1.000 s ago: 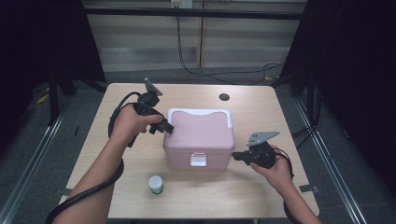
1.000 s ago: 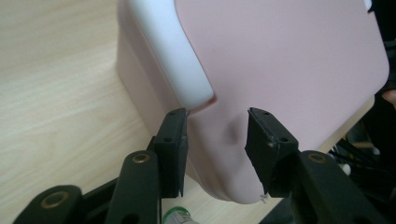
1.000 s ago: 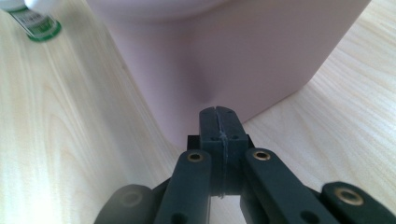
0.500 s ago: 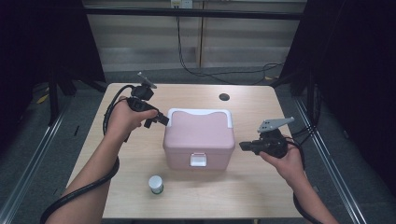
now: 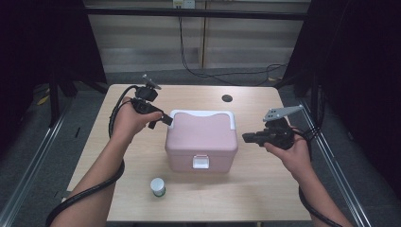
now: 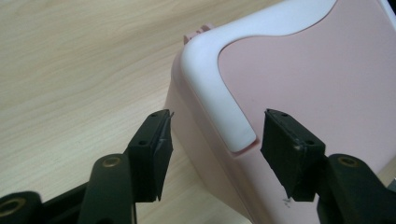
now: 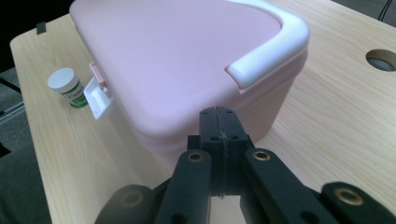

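Since a second ago, right gripper (image 5: 249, 137) lifted clear, jaws together; left gripper (image 5: 162, 120) jaws just opened, apart astride white handle end of glossy pink rounded plastic box (image 5: 201, 142), mid-table.

The box (image 5: 201, 142) sits in the middle of the frame on the table (image 5: 265, 189). A handle (image 5: 202, 115) lies on the box's top, along its far edge. A latch (image 5: 200, 162) hangs on its near side. The bottle (image 5: 158, 187) stands lower left of the box, apart from it. A hole (image 5: 227, 98) lies in the table at upper right, behind the box. My left gripper (image 5: 166, 120) is at the box's upper left corner, my right gripper (image 5: 247, 137) just right of the box.
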`<act>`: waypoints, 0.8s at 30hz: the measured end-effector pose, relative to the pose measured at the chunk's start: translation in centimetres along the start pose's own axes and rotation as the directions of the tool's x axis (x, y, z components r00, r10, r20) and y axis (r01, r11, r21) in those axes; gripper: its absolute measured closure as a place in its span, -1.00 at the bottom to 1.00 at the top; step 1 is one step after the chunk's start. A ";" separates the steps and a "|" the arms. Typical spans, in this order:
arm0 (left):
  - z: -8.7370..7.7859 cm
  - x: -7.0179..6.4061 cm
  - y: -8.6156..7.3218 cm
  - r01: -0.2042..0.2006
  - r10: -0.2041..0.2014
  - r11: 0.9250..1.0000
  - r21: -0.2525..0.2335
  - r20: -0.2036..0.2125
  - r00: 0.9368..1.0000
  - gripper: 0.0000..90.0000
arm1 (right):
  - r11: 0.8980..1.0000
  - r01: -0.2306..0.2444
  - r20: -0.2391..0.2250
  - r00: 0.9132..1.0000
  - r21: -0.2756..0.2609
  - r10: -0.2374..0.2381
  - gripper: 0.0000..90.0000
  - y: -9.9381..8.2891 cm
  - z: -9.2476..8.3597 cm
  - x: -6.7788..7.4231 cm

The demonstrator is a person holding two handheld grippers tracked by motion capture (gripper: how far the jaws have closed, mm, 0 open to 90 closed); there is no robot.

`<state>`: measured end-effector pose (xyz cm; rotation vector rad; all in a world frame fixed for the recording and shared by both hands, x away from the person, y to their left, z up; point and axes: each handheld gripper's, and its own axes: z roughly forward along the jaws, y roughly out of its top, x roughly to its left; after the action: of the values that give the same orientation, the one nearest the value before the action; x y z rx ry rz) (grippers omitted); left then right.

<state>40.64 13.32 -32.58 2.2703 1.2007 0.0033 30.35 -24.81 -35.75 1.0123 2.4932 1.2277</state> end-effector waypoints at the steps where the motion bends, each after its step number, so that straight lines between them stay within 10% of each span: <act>1: 0.1 0.0 0.0 -0.004 0.004 1.000 -0.010 -0.003 1.000 -0.09 | 1.000 0.001 -0.001 1.000 -0.001 -0.001 1.00 0.2 0.1 0.1; 24: 1.4 0.4 0.1 -0.004 0.005 0.998 -0.064 0.018 1.000 -0.21 | 1.000 0.025 -0.050 0.998 0.000 -0.025 1.00 2.8 3.7 1.3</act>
<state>41.29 12.92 -33.86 2.2134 1.1695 0.0224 32.37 -20.44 -35.81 0.9584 2.5364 1.2603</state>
